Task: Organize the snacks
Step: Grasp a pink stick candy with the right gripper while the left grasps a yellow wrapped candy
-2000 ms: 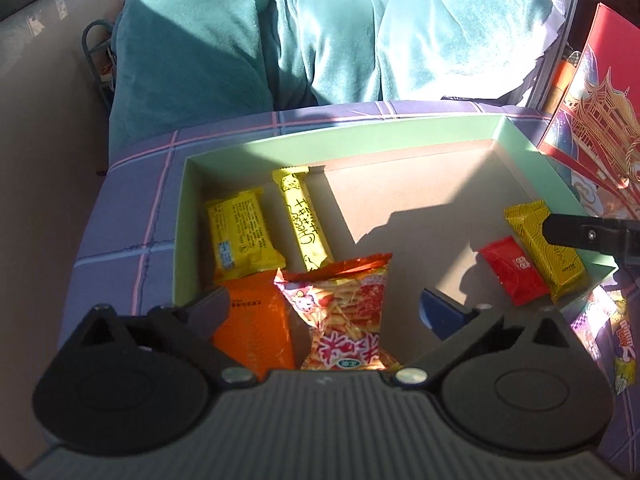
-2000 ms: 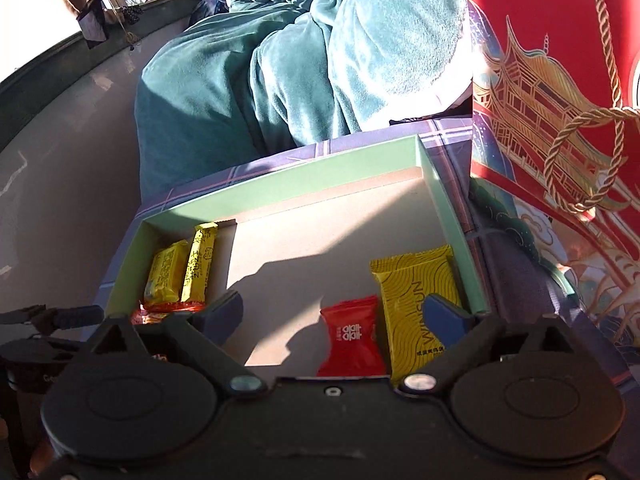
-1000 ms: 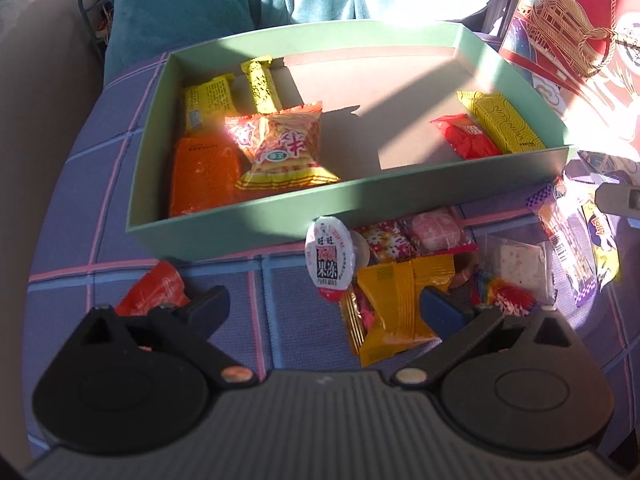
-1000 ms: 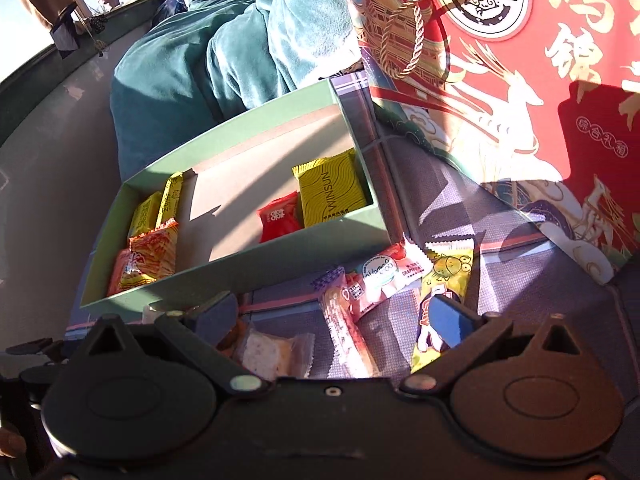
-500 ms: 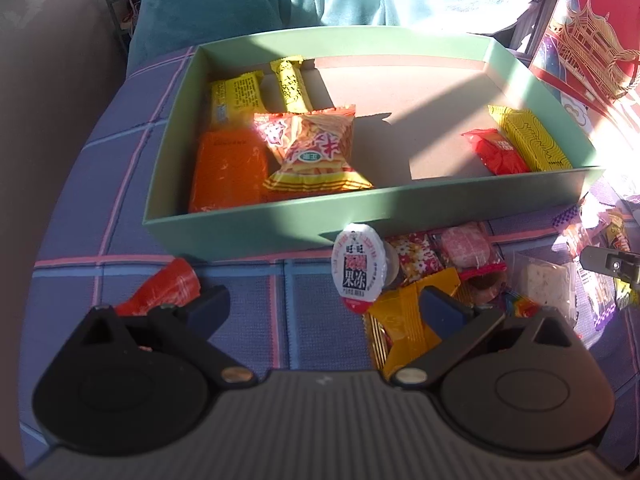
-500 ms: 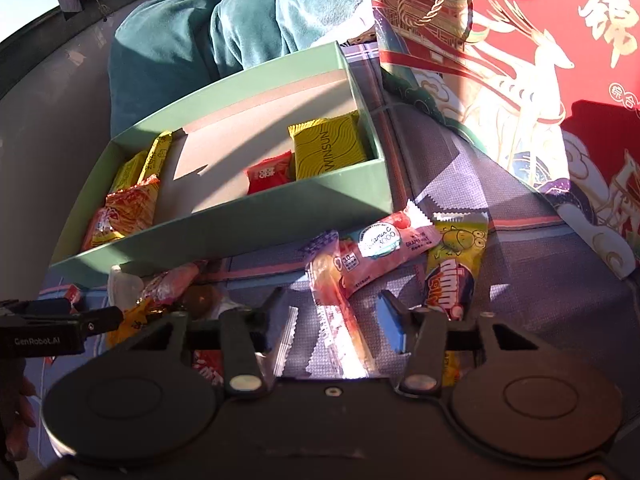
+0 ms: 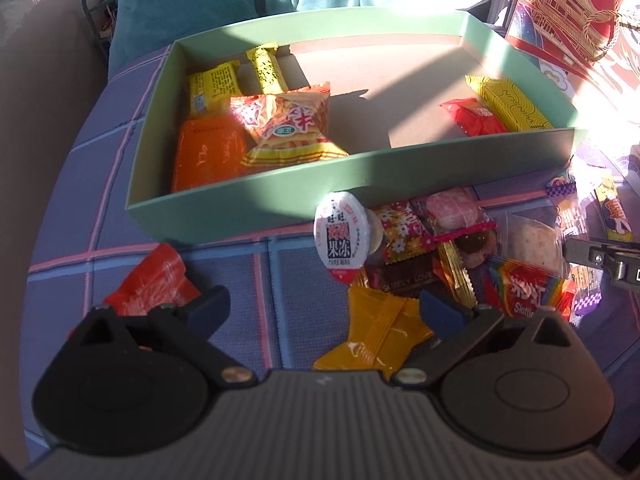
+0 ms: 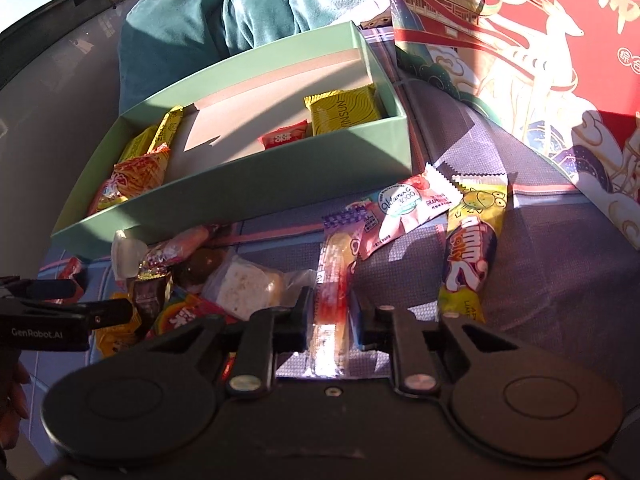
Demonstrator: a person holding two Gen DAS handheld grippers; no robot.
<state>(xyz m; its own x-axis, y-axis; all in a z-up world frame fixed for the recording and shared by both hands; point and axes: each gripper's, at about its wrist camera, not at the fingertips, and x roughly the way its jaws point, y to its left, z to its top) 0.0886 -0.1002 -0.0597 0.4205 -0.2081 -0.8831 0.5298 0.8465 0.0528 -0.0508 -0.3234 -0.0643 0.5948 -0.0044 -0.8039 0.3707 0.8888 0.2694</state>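
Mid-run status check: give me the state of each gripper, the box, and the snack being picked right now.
right gripper: shut on long clear-wrapped candy stick
long clear-wrapped candy stick: lying on the cloth, pinched at its near end
left gripper: open, holding nothing, above the loose pile
green box: open, partly filled, middle bare
jelly cup: outside the box, propped up against its front wall

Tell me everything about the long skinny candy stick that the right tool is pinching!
The candy stick is a long, thin snack in a shiny clear wrapper, orange-red inside, with a purple checkered end pointing toward the green box. It lies flat on the purple plaid cloth. The right tool is closed on its near end. The pink vitamin packet overlaps its far end.
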